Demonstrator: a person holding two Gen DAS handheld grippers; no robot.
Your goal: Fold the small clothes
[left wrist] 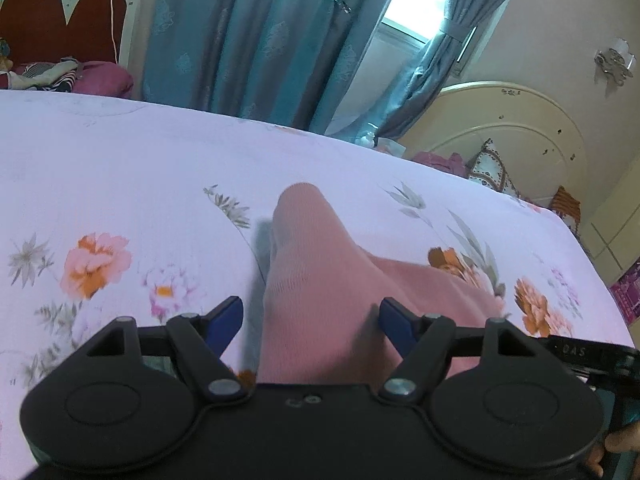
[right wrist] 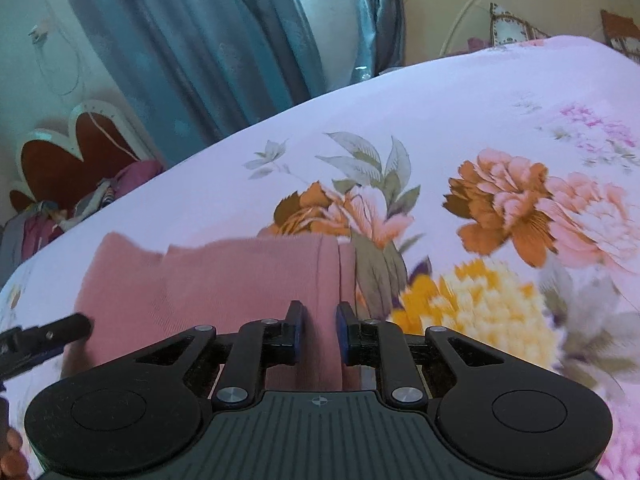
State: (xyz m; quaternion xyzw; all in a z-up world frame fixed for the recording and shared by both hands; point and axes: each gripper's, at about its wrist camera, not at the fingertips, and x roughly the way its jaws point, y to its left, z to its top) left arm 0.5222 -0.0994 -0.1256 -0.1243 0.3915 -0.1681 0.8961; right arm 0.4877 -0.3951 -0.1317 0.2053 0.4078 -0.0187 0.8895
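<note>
A small pink knit garment point(left wrist: 320, 276) lies on the floral bedsheet point(left wrist: 120, 168), one end raised off the sheet and casting a shadow to its left. My left gripper point(left wrist: 312, 310) stands wide open around it. The right blue pad point(left wrist: 394, 320) is at the cloth's edge and the left pad point(left wrist: 228, 318) is clear of it. In the right wrist view the pink garment point(right wrist: 192, 280) spreads to the left, and my right gripper point(right wrist: 319, 330) is shut on a folded edge of it. The left gripper's finger point(right wrist: 60, 332) shows at the left edge.
The bed's far edge runs across the top, with teal curtains point(left wrist: 248, 32) and a window behind it. A cream headboard point(left wrist: 512, 132) with pillows stands at the right, and a red heart-shaped headboard point(left wrist: 60, 12) at the left. A person's fingers point(left wrist: 616, 446) hold the handle.
</note>
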